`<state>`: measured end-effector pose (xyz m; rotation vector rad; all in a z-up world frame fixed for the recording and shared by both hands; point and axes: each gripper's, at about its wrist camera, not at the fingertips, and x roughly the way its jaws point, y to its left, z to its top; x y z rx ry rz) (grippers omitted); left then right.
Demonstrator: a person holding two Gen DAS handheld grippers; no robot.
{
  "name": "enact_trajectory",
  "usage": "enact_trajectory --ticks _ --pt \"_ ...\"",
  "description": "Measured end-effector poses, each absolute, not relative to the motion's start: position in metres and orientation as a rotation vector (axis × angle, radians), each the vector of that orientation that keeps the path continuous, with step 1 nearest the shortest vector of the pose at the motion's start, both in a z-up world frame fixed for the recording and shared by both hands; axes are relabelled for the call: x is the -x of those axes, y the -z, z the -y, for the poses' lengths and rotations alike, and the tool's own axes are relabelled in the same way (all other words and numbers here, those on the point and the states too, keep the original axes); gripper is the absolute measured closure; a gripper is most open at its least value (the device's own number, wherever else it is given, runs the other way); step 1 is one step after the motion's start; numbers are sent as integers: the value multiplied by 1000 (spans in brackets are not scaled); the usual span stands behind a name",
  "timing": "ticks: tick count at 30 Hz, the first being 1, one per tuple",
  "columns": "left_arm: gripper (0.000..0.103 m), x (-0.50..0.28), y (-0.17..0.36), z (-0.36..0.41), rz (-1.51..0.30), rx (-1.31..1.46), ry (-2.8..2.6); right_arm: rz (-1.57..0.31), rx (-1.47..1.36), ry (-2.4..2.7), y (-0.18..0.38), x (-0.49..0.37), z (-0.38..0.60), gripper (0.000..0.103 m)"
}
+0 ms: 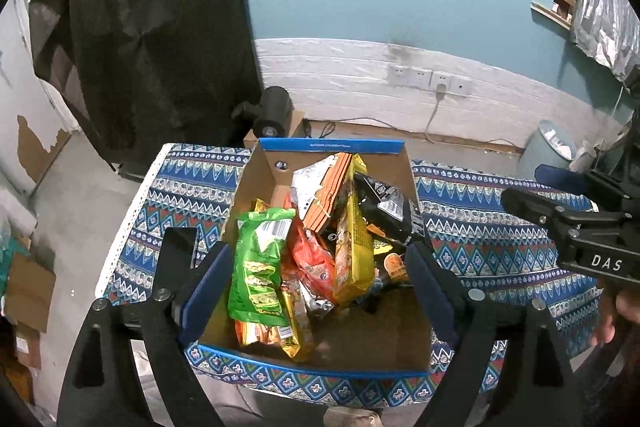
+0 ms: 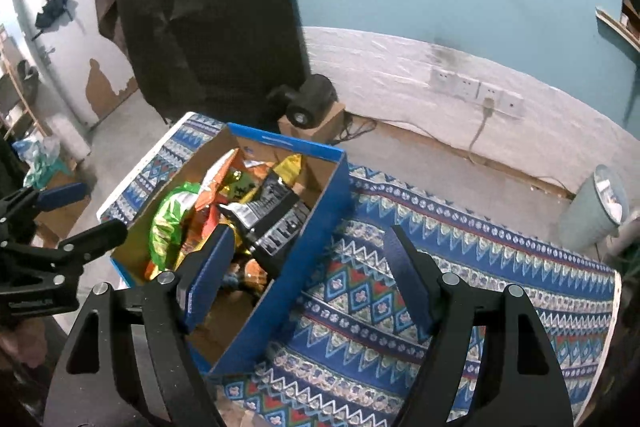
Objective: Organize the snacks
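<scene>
With my left hand-held gripper (image 1: 316,283) spread empty low in frame over the box (image 1: 332,373) and the right one (image 2: 308,279) equally wide astride its wall, I risk snagging cardboard or dragging several piled snack packets (image 1: 260,267) at mid-frame.

Both views are lit pretty evenly by soft, cool indoor light, no hard shadows anywhere, just a dim patch inside the cardboard box (image 1: 276,183). The foil snack packs (image 1: 316,183) catch small glints. Fisheye warp is heavy: the white wall band (image 2: 400,67) bows into a curve, and the corners go black with vignetting. Center looks reasonably sharp, edges get smeary, and the dark curtain (image 1: 160,27) loses nearly all detail.
</scene>
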<state>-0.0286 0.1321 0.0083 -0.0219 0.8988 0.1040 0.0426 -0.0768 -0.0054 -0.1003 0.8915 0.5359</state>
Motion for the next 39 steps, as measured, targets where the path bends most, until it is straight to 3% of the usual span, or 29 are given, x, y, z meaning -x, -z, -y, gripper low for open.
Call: enact_trajectory --ticks 5,39 --pt "10 31 -10 -130 -892 16 -101 -887 121 -539 5 -39 75 27" --pt "10 30 -7 -128 -908 -3 -106 -882 150 -536 0 -35 71 27"
